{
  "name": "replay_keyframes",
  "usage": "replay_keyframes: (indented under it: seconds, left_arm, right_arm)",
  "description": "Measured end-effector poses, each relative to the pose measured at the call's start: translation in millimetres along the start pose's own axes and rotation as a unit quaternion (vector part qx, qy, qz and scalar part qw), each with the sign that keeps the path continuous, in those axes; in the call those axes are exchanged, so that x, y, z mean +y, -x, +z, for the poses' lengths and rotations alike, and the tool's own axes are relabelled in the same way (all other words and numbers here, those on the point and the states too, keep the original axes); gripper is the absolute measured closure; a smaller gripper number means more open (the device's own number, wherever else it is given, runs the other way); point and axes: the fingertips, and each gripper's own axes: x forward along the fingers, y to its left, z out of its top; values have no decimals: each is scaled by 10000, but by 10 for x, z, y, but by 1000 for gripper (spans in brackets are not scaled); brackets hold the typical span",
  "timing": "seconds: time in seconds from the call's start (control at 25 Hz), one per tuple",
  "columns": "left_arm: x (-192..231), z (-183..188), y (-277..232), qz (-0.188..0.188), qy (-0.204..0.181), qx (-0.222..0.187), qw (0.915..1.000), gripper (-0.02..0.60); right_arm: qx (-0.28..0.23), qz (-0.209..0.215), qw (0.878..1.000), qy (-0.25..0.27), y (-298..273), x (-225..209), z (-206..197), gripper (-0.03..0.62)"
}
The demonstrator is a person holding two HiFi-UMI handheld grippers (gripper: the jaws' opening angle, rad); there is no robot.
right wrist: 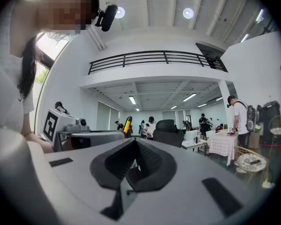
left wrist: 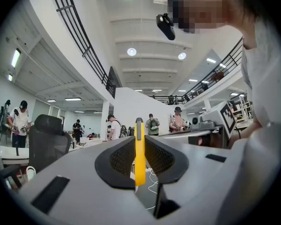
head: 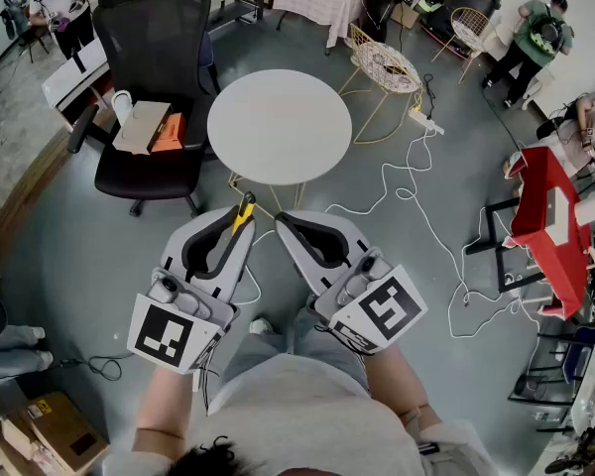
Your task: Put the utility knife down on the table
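A yellow utility knife (head: 242, 213) with a black tip sticks out of my left gripper (head: 235, 228), which is shut on it. In the left gripper view the knife (left wrist: 139, 151) stands upright, pinched between the two black pads. My right gripper (head: 284, 222) hangs beside the left one, shut with nothing between its pads (right wrist: 131, 161). The knife's tip (right wrist: 127, 124) also shows in the right gripper view, above the left gripper's body. Both grippers are held in the air just short of the round white table (head: 279, 127), near its front edge.
A black office chair (head: 151, 77) with a box and an orange item on its seat stands left of the table. A wire chair (head: 385, 67) is at the back right. A white cable (head: 416, 201) trails over the floor. A red stand (head: 550, 221) is at the right.
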Motion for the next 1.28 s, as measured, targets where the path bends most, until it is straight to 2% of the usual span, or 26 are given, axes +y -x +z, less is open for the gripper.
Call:
replay_keyframes:
  seconds: [0.4, 0.72, 1.04, 1.28]
  left_arm:
    - [-96, 19, 119, -79, -81, -33, 9999, 515]
    - [-94, 45, 56, -149, -79, -109, 9998, 515]
    - [-46, -52, -313, -81, 42, -93, 9999, 515]
    - [93, -151, -831, 154, 8, -61, 9999, 515]
  right_arm:
    - [-36, -45, 10000, 77, 60, 138, 23, 586]
    - [-100, -164, 9998, 60, 93, 91, 66, 586]
    - [-90, -256, 9996, -113, 182, -348, -2, 586]
    - [-83, 77, 9999, -124, 24, -881, -51, 586]
